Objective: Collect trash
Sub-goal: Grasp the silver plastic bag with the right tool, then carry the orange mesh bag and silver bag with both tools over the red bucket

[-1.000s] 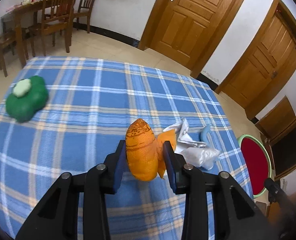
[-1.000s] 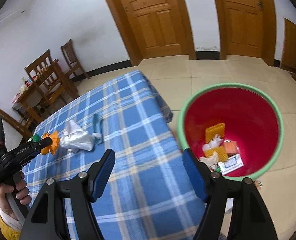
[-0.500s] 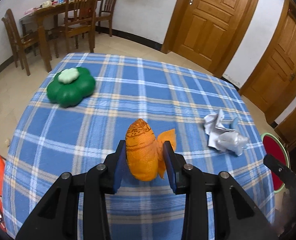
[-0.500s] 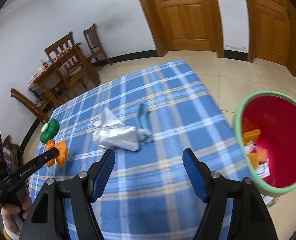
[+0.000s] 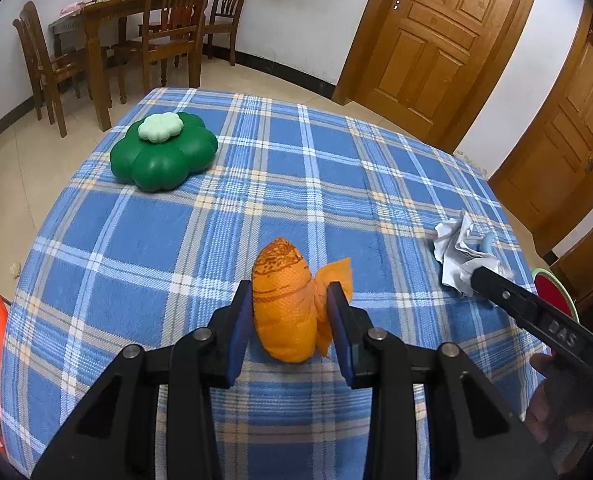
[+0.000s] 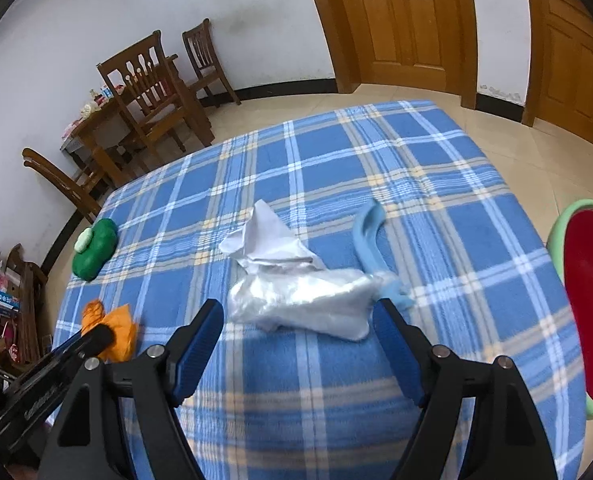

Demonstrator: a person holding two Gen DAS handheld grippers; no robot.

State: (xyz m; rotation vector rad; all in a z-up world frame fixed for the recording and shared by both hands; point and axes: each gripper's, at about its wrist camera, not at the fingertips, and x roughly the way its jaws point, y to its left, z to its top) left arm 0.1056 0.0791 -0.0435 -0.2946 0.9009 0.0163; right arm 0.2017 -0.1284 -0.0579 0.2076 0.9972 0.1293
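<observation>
Two grippers work over the blue checked table (image 5: 280, 168). Left gripper (image 5: 292, 316) clenches an orange wrapper (image 5: 284, 304) above the near cloth. Right gripper (image 6: 296, 332), jaws just widening, holds nothing; a crumpled silver bag (image 6: 300, 300) lies just beyond them, near the table's right edge by the red bin (image 6: 592, 300).

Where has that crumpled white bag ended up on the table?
In the right wrist view the crumpled white bag lies on the blue checked cloth just ahead of the open right gripper, touching the light blue plastic piece.
</observation>
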